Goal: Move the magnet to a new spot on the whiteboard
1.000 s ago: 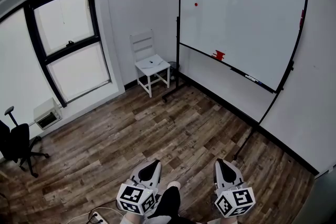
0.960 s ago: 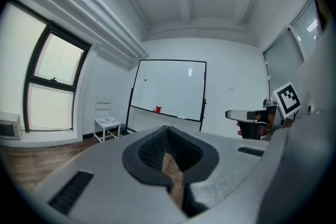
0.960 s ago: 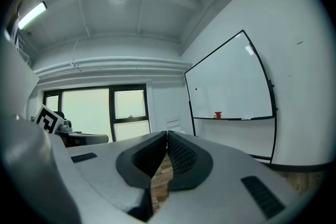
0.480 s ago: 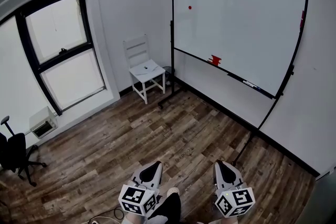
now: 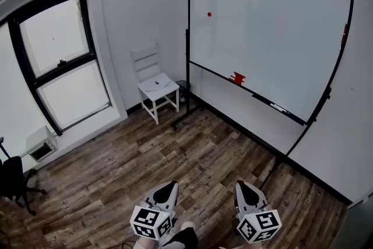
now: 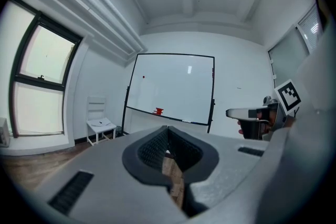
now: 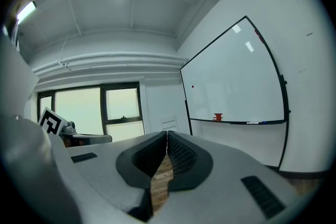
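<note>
The small red magnet [image 5: 209,14] sits high up on the left part of the whiteboard [image 5: 280,38]. Lower down, a red thing [image 5: 238,77] rests on the board's tray. A white chair [image 5: 155,87] stands just left of the board, near the big window [image 5: 58,61]. The board is well apart from the grippers, across the wood floor [image 5: 175,154]. The left gripper [image 5: 169,186] and the right gripper [image 5: 241,185] are low down, side by side, both pointing toward the board. Each one has its jaws pressed together with nothing in them
</note>
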